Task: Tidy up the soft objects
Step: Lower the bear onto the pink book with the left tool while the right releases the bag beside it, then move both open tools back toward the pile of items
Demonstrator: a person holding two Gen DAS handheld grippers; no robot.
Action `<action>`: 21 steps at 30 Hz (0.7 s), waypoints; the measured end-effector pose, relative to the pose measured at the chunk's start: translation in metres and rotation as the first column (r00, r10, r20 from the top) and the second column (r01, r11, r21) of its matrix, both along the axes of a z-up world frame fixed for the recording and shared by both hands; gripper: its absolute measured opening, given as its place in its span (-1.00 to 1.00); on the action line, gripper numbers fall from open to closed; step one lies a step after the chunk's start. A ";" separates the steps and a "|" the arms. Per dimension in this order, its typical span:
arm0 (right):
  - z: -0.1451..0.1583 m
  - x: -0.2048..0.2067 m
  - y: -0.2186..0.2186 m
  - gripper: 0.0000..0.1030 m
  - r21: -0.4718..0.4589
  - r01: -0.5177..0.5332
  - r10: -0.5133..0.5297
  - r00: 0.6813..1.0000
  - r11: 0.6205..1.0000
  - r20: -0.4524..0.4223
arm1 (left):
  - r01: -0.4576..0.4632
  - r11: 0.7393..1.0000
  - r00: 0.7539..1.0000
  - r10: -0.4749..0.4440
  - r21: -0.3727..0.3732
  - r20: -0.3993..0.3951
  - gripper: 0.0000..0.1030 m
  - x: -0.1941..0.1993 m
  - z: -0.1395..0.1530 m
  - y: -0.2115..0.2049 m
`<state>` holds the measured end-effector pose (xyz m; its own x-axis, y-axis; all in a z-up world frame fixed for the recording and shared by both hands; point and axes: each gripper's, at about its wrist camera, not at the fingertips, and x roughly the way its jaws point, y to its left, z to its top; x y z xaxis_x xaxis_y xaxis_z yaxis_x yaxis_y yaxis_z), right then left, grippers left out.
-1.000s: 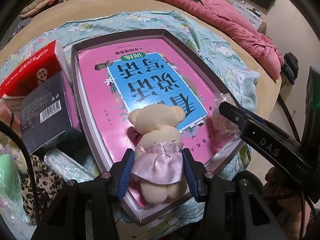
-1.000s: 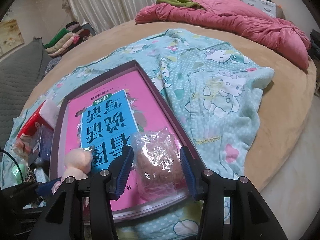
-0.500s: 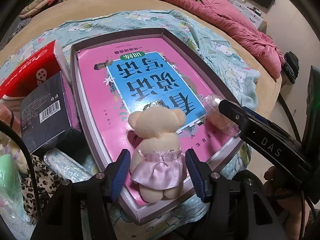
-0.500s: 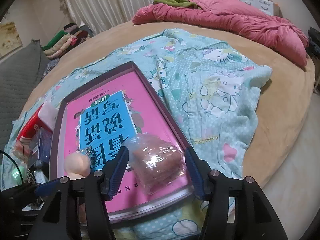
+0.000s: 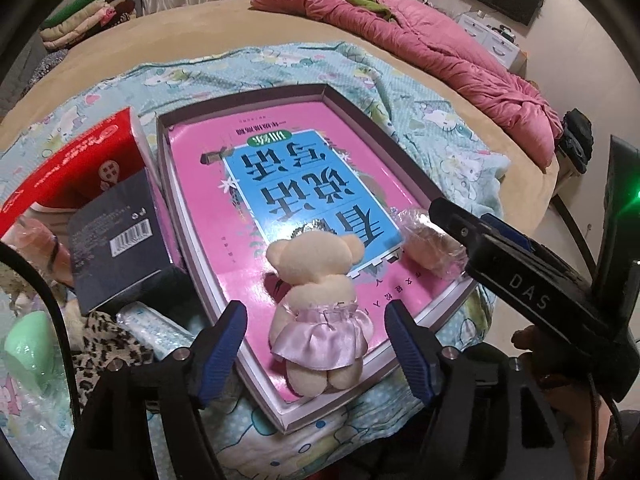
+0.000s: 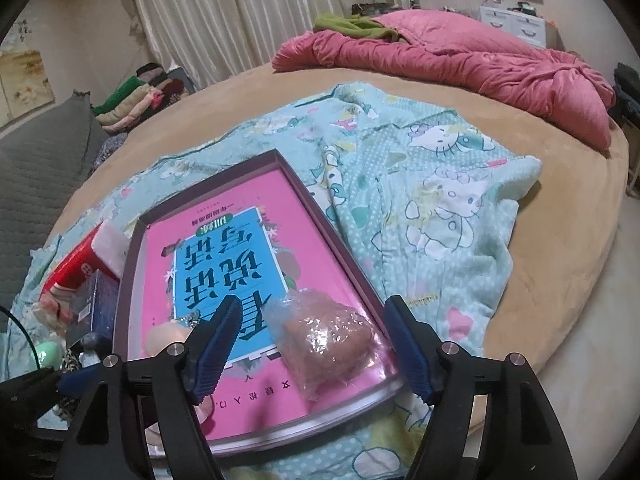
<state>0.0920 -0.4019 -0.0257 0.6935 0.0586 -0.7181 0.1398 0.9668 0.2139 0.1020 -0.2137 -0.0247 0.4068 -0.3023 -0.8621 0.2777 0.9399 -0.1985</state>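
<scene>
Your room light is dim and warm, both views slightly soft. Glare sits on the pink book cover (image 5: 256,264) and plastic-wrapped toy (image 6: 332,336); black fisheye corners bend everything.

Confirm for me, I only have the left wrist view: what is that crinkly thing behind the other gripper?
Observer: A brown soft toy sealed in a clear plastic bag, lying on the pink book.
Operator: Is the right gripper holding it?
Observer: No. The right gripper is open, its fingers apart from the bag on both sides.
Operator: Anything right of the tray?
Observer: A cat-print blanket, spread over the bed.
</scene>
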 end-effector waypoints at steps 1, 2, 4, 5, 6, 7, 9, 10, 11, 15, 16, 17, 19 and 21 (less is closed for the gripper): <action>0.002 -0.001 0.001 0.47 -0.012 0.000 0.000 1.000 1.000 0.007 | -0.004 1.000 1.000 0.004 0.003 0.004 0.39 0.000 0.001 0.001; 0.003 -0.001 0.002 0.47 -0.021 0.001 -0.001 1.000 1.000 0.014 | -0.008 1.000 1.000 0.008 0.007 0.007 0.39 -0.001 0.002 0.001; 0.006 -0.003 0.003 0.47 -0.032 0.001 0.000 0.999 0.999 0.033 | -0.014 1.000 1.000 0.013 0.012 0.015 0.40 -0.001 0.005 0.003; 0.008 -0.004 0.004 0.48 -0.038 0.002 -0.001 0.999 0.999 0.044 | -0.018 1.000 1.000 0.018 0.015 0.020 0.40 -0.002 0.006 0.004; 0.009 -0.005 0.004 0.48 -0.042 0.002 0.000 0.999 0.999 0.050 | -0.021 1.000 0.999 0.021 0.020 0.026 0.41 -0.003 0.007 0.005; 0.010 -0.005 0.005 0.49 -0.046 0.000 0.002 0.998 0.999 0.055 | -0.026 0.999 0.999 0.025 0.025 0.031 0.41 -0.004 0.008 0.006; 0.012 -0.006 0.007 0.49 -0.059 0.002 0.001 0.998 0.998 0.061 | -0.034 0.999 0.999 0.033 0.034 0.043 0.43 -0.005 0.011 0.009; 0.012 -0.006 0.008 0.49 -0.061 0.002 0.002 0.998 0.998 0.061 | -0.036 0.999 0.998 0.035 0.035 0.046 0.44 -0.006 0.012 0.011; 0.014 -0.007 0.008 0.49 -0.063 0.006 -0.001 0.998 0.998 0.067 | -0.038 0.999 0.998 0.036 0.033 0.050 0.45 -0.007 0.013 0.013; 0.021 -0.012 0.011 0.50 -0.071 0.008 -0.001 0.994 0.997 0.106 | -0.052 0.998 0.997 0.050 0.029 0.064 0.47 -0.009 0.018 0.021; 0.023 -0.014 0.013 0.50 -0.079 0.009 0.001 0.993 0.997 0.116 | -0.057 0.998 0.996 0.055 0.030 0.067 0.47 -0.010 0.019 0.023; 0.024 -0.015 0.014 0.50 -0.085 0.008 0.002 0.992 0.996 0.123 | -0.061 0.998 0.996 0.059 0.032 0.069 0.47 -0.011 0.020 0.024; 0.027 -0.017 0.017 0.51 -0.094 0.008 0.005 0.991 0.996 0.132 | -0.067 0.997 0.995 0.065 0.030 0.073 0.49 -0.014 0.022 0.028; 0.029 -0.018 0.019 0.51 -0.098 0.003 0.011 0.990 0.995 0.140 | -0.070 0.997 0.995 0.068 0.027 0.075 0.53 -0.016 0.023 0.032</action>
<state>0.0743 -0.3827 0.0030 0.7877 -0.0045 -0.6161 0.1115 0.9845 0.1355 0.0861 -0.1818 -0.0015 0.4884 -0.2462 -0.8372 0.2250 0.9625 -0.1518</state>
